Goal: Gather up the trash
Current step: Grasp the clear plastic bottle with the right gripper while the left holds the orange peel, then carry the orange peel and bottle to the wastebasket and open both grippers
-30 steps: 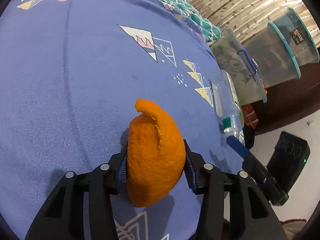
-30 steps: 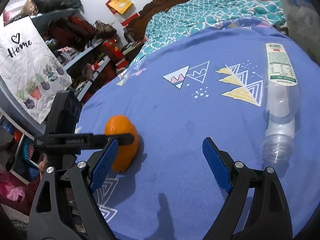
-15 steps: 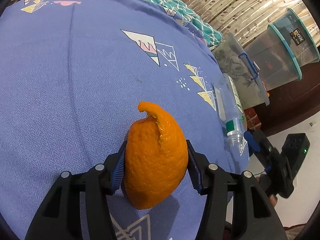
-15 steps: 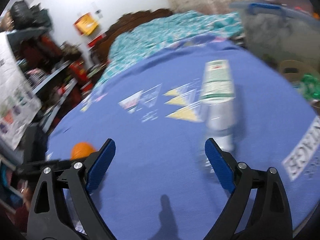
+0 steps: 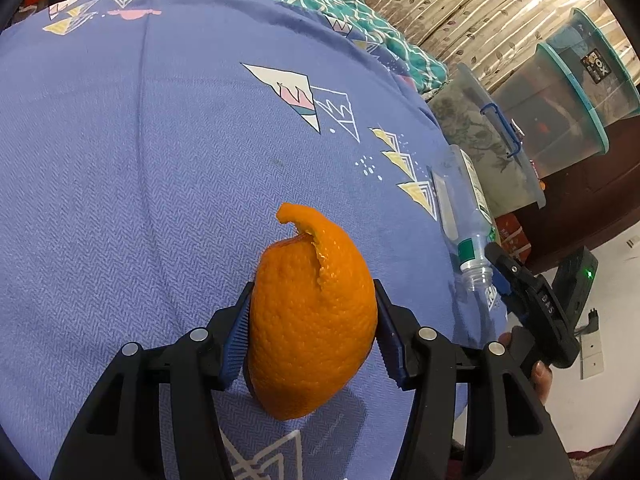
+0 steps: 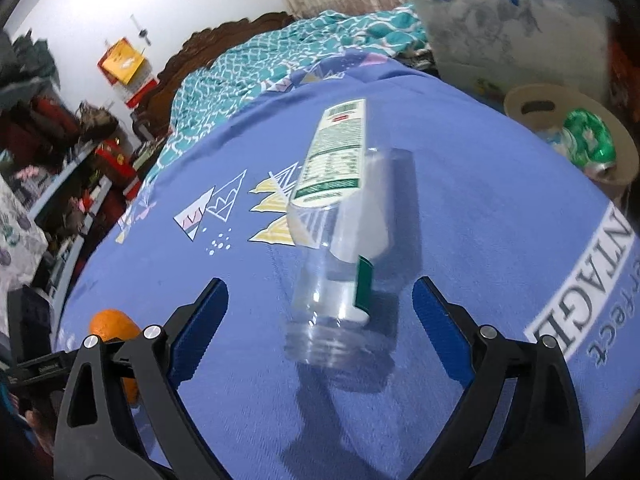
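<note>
With the left gripper (image 5: 310, 340) clamped on the orange peel (image 5: 312, 320), the right gripper (image 6: 320, 312), jaws just widened and empty, should straddle the bottle (image 6: 340, 240) squarely before closing.

Open blue bedspread (image 6: 460, 184) surrounds the bottle (image 6: 340, 240); a basket (image 6: 624, 152) crowds its right edge.

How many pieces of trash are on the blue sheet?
2. The orange peel sits between the left gripper's pads. The empty plastic bottle lies near the sheet's edge, in front of the open right gripper. Others may be hidden.
</note>
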A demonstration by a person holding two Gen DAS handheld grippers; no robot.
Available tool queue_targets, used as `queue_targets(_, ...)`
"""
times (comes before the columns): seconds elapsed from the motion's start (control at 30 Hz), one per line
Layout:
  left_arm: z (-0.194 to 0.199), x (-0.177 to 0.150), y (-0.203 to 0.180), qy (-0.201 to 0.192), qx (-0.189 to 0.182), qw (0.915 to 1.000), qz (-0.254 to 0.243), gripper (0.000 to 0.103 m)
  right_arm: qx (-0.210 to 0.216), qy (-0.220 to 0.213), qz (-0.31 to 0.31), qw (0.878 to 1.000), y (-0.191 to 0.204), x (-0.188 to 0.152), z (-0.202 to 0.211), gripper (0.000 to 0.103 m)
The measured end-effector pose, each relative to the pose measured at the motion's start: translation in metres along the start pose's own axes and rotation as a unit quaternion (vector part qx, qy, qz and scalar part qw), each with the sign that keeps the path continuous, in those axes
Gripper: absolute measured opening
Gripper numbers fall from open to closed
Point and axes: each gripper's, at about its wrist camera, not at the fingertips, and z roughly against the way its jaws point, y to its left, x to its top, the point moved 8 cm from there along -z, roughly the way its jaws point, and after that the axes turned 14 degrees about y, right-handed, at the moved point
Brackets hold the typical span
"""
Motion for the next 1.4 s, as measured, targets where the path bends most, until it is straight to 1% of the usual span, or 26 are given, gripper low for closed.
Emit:
queue_targets(0.3,-0.001,0.000,-0.001,0.000,0.010,0.9999,-0.002,0.053,-0.025,0.026,0.026,0.999,0.004,0.006,-0.026,0.093)
queue_targets(0.33,-0.001,0.001,-0.001,0.001,0.012,0.9999,-0.003,0.053,-0.028,0.027,0.032,0.999,0.005,0.006,-0.028,0.090)
queue_targets(0.37,-0.001,0.001,-0.001,0.001,0.011,0.9999,-0.003,0.051,-0.029,0.028,0.037,0.999,0.005,0.006,-0.030,0.077)
queue_targets(0.4,-0.001,0.001,-0.002,0.003,0.007,1.0000,-0.004,0.050,-0.030,0.033,0.045,0.998,0.006,0.005,-0.032,0.057)
queue_targets(0.43,-0.002,0.001,-0.004,0.007,-0.003,1.0000,-0.006,0.047,-0.034,0.039,0.048,0.997,0.005,0.004,-0.035,0.050)
queue_targets(0.53,-0.003,0.003,-0.011,0.011,-0.010,0.9998,-0.013,0.046,-0.015,0.028,0.038,0.999,0.004,0.005,-0.029,0.047)
queue_targets(0.63,-0.006,0.007,-0.022,0.018,-0.027,0.9993,-0.020,0.046,-0.007,0.006,0.026,1.000,-0.002,0.008,-0.018,0.045)
queue_targets(0.77,-0.010,0.016,-0.044,0.020,-0.034,0.9984,-0.039,0.046,-0.003,-0.016,0.009,1.000,-0.014,0.012,-0.004,0.043)
queue_targets(0.9,-0.020,0.028,-0.075,0.028,-0.036,0.9966,-0.069,0.046,-0.004,-0.040,-0.020,0.999,-0.040,0.014,0.013,0.043)
queue_targets(1.1,-0.054,0.055,-0.139,0.055,-0.046,0.9898,-0.123,0.046,-0.030,-0.082,-0.088,0.992,-0.104,0.018,0.041,0.043)
queue_targets(1.2,-0.080,0.070,-0.182,0.077,-0.054,0.9837,-0.153,0.046,-0.038,-0.103,-0.124,0.986,-0.144,0.024,0.057,0.043)
queue_targets(1.33,-0.124,0.094,-0.255,0.106,-0.056,0.9704,-0.210,0.046,-0.055,-0.130,-0.160,0.977,-0.192,0.040,0.079,0.043)
queue_targets(1.4,-0.143,0.103,-0.283,0.116,-0.058,0.9655,-0.226,0.046,-0.061,-0.135,-0.173,0.974,-0.217,0.050,0.084,0.043)
